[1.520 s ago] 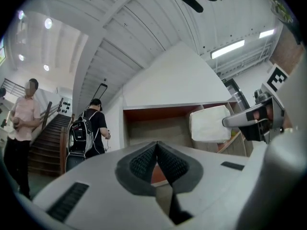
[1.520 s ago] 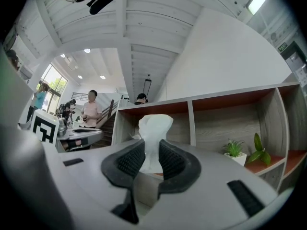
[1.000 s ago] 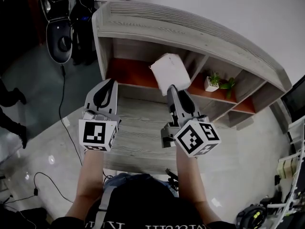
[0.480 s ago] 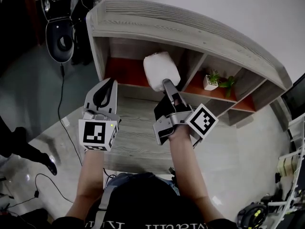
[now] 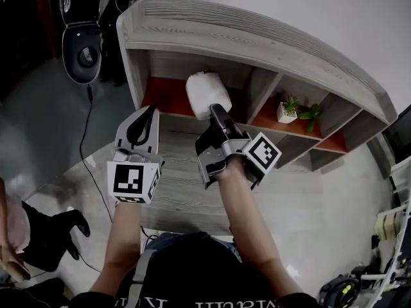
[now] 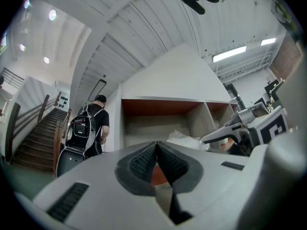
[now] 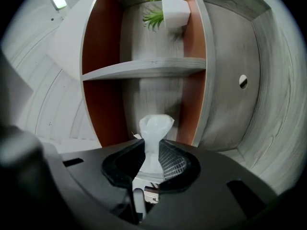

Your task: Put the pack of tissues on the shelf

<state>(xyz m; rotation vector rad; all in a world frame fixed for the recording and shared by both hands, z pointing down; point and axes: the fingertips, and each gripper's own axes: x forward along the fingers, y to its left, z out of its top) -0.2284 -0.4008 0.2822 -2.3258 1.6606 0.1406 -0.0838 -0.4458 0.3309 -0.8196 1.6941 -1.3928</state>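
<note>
The white pack of tissues [image 5: 207,94] hangs in front of the left compartment of the grey wooden shelf [image 5: 257,43], whose inner walls are orange-red. My right gripper [image 5: 215,112] is shut on the pack's near end and is rolled onto its side. In the right gripper view the pack [image 7: 154,131] stands pinched between the pads of the right gripper [image 7: 152,152], with shelf compartments behind it. My left gripper [image 5: 149,112] hovers lower left of the pack, apart from it. Its jaws [image 6: 156,146] are shut on nothing, and past them show the pack [image 6: 184,139] and the right gripper [image 6: 249,128].
A small potted plant [image 5: 287,112] stands in the middle compartment, also seen as the plant [image 7: 172,8]. A grey wooden tabletop [image 5: 180,191] lies under both grippers. A black scooter [image 5: 82,43] and a floor cable [image 5: 83,153] are at the left. A person [image 5: 38,236] stands at the lower left.
My right gripper has rolled over and carried the pack left and forward, up to the shelf's left compartment. The left gripper has stayed put. A person has walked along the left edge.
</note>
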